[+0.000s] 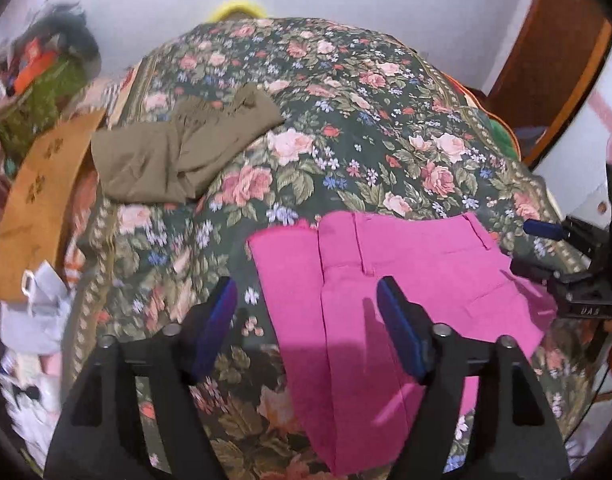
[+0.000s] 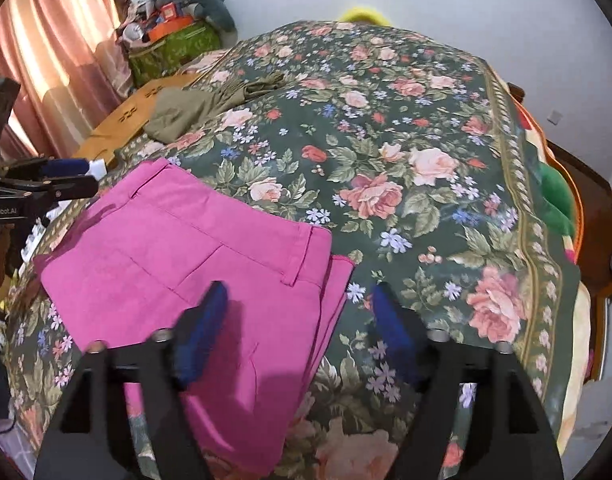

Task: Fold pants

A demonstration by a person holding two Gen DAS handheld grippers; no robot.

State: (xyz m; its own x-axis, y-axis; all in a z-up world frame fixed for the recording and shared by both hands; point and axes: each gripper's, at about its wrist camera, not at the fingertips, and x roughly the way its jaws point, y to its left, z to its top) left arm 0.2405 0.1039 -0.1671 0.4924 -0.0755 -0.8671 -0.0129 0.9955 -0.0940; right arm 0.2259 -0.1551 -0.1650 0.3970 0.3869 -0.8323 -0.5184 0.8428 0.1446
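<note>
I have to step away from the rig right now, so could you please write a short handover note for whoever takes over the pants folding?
Left gripper: open, holding nothing, hovering over the near left part of the pink pants.
Right gripper: open, holding nothing, hovering over the pants' right edge.
The pink pants lie flat on the floral bedspread, already folded over, with the waistband on top and a leg end showing beneath it.
A second pair, olive pants, lies loosely folded at the far left of the bed.
Left to do: probably one more fold on the pink pair, then tidy the olive pair if needed.
</note>
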